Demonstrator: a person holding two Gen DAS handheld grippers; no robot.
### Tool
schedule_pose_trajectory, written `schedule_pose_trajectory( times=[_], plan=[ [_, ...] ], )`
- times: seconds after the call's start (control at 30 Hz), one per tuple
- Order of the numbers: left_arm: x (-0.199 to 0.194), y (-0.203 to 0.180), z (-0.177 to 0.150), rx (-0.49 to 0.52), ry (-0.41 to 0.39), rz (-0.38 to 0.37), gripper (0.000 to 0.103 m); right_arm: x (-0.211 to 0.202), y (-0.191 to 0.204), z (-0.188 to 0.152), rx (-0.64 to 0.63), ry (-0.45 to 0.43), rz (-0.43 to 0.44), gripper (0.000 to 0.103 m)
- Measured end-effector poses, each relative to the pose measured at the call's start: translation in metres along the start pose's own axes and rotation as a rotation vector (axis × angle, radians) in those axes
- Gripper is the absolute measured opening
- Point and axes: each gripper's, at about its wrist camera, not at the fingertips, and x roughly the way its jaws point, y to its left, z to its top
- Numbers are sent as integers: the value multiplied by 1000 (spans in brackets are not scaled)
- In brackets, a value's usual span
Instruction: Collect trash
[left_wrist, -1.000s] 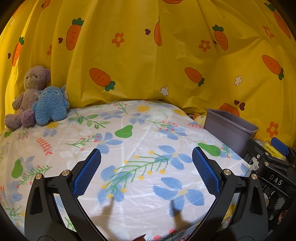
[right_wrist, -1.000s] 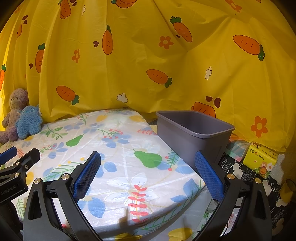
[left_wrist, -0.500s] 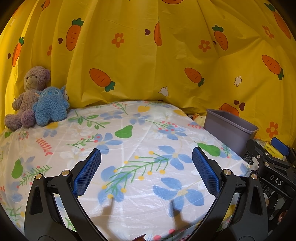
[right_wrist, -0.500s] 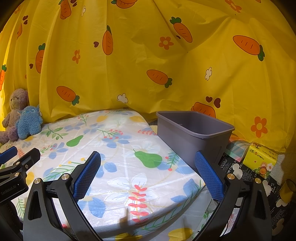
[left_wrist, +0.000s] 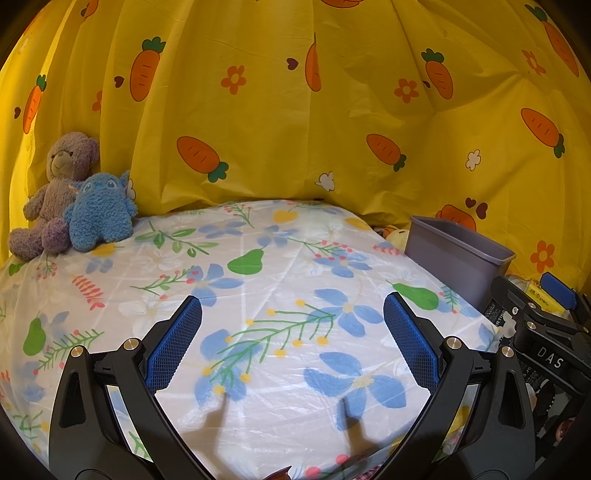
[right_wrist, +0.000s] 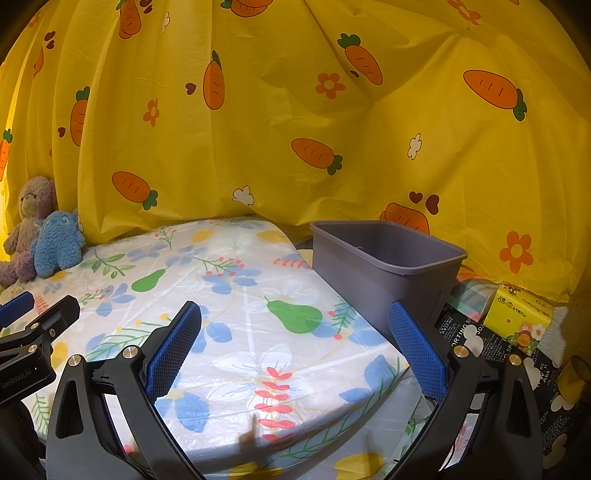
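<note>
No movement; bin (right_wrist: 384, 266) beyond right gripper (right_wrist: 295, 343).

Table cover (left_wrist: 288, 258): glossy plastic film, creased. Bin (right_wrist: 384, 258): smooth matt grey plastic. Curtain (left_wrist: 295, 110): yellow matt cloth; toys (left_wrist: 74, 203) fuzzy plush

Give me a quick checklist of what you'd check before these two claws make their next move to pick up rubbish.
1. Left gripper open, holding nothing: ok.
2. Right gripper open, holding nothing: ok.
3. Grey bin upright beside the table, mouth open: ok.
4. Bin has room: cannot tell, its bottom is hidden.
5. Trash to pick up on the flowered tablecloth: not ok, none in view.
6. Plush toys away from both grippers: ok.
</note>
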Motion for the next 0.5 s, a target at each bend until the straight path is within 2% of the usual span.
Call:
schedule_pose_trajectory(
  times=[0.5],
  plan=[
    [0, 0, -1, 0, -1, 0, 97, 0, -1, -1, 1, 0, 1, 97]
  ],
)
